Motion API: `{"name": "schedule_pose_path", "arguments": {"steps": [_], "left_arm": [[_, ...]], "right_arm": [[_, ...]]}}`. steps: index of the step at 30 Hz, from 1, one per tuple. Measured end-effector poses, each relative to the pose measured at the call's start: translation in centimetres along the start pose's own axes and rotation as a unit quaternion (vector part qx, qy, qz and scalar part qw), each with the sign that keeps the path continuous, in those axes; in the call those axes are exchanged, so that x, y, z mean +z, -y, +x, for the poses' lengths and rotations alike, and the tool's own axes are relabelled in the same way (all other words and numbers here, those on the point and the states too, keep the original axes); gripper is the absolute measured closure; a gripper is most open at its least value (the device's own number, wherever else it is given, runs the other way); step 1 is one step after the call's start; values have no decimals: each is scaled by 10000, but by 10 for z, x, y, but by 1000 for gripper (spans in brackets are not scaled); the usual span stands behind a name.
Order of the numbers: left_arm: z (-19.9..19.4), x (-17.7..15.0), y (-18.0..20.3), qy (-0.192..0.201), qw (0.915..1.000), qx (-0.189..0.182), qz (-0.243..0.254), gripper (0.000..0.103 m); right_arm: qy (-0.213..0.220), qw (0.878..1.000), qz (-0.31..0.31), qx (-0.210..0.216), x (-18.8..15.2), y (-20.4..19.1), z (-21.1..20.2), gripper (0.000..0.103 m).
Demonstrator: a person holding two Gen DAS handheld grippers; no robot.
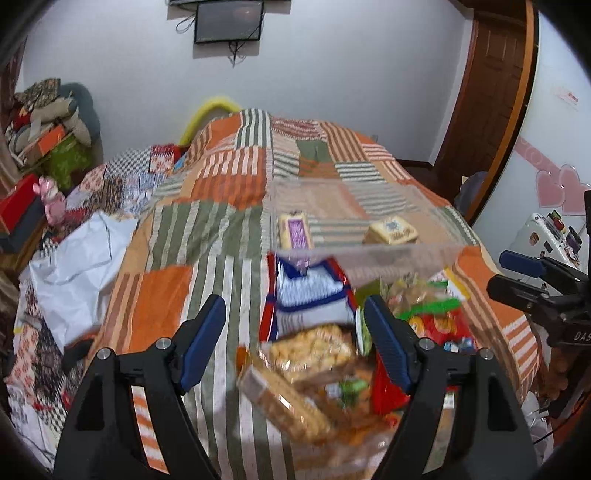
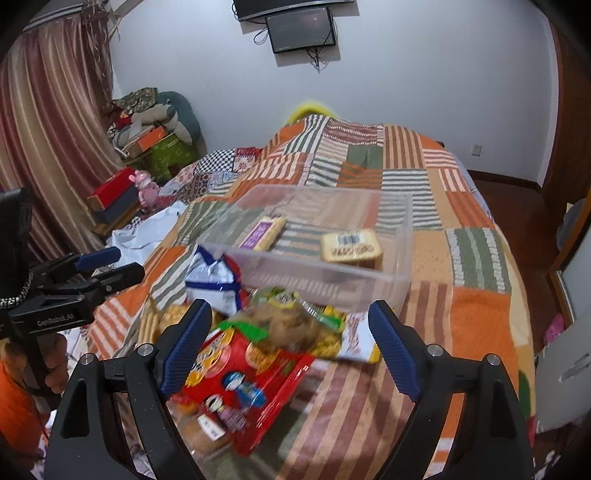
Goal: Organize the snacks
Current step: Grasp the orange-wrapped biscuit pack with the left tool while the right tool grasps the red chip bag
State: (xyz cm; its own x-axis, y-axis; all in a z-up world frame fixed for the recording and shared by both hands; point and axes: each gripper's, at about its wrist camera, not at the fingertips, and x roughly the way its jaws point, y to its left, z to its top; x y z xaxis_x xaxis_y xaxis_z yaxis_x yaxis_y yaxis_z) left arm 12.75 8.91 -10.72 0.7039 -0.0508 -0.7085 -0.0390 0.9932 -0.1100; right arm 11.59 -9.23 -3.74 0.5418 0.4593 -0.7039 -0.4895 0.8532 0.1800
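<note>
A clear plastic bin stands on the patchwork quilt and holds a purple-labelled pack and a tan pack with a barcode. In front of the bin lies a pile of snacks. It includes a blue-and-white bag, a red pack, a cookie bag and a long cracker pack. My left gripper hangs open over the pile's left part, with nothing between its pads. My right gripper is open above the red pack and cookie bag, gripping nothing.
A crumpled white plastic bag lies at the bed's left side, with a red box and a pink toy beyond. A monitor hangs on the far wall. A wooden door stands to the right, past the bed's edge.
</note>
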Motion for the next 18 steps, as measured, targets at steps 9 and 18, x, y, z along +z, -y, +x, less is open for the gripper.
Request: {"name": "schedule_pose_path", "arguments": {"steps": [9, 18], "left_arm": [[19, -44, -16, -442, 9984, -35, -362, 26], [31, -73, -31, -707, 9961, 19, -525, 26]], "right_arm": [[-253, 9996, 83, 108, -24, -12, 8, 17], [-639, 9977, 149, 137, -39, -19, 26, 17]]}}
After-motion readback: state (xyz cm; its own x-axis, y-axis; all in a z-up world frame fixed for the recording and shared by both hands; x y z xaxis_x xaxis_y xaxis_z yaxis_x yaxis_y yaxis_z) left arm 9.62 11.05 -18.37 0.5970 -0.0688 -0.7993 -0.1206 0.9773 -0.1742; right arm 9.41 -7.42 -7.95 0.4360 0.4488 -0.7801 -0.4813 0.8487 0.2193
